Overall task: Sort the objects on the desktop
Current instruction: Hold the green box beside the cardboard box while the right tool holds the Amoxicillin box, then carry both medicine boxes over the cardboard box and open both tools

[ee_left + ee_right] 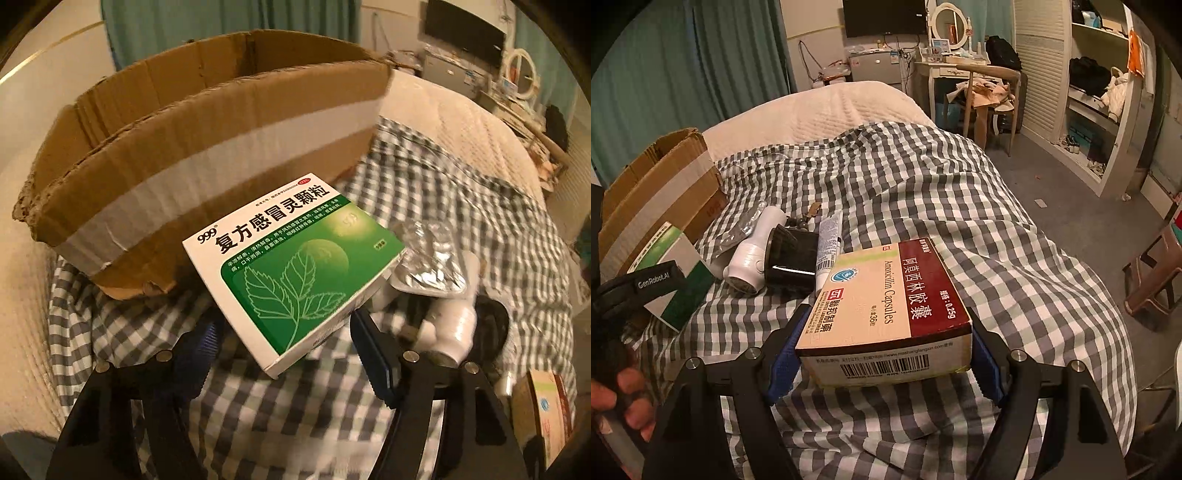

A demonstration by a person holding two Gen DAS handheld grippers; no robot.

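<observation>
The left gripper [291, 343] has its jaws clamped on a green box [291, 258], held tilted above the checked sheet [288, 413] just in front of the carton [207, 173]. The right gripper [886, 354] grips an amoxicillin box [886, 306] between its jaws, over the bed. Beyond lie a white bottle [757, 254], a black cup [792, 254] and a tube [829, 247], touching one another.

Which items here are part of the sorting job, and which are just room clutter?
Job: green medicine box in the left gripper; amoxicillin box in the right gripper; cardboard box; white bottle; tube; blister pack.

Clutter: chair; mirror; television.
</observation>
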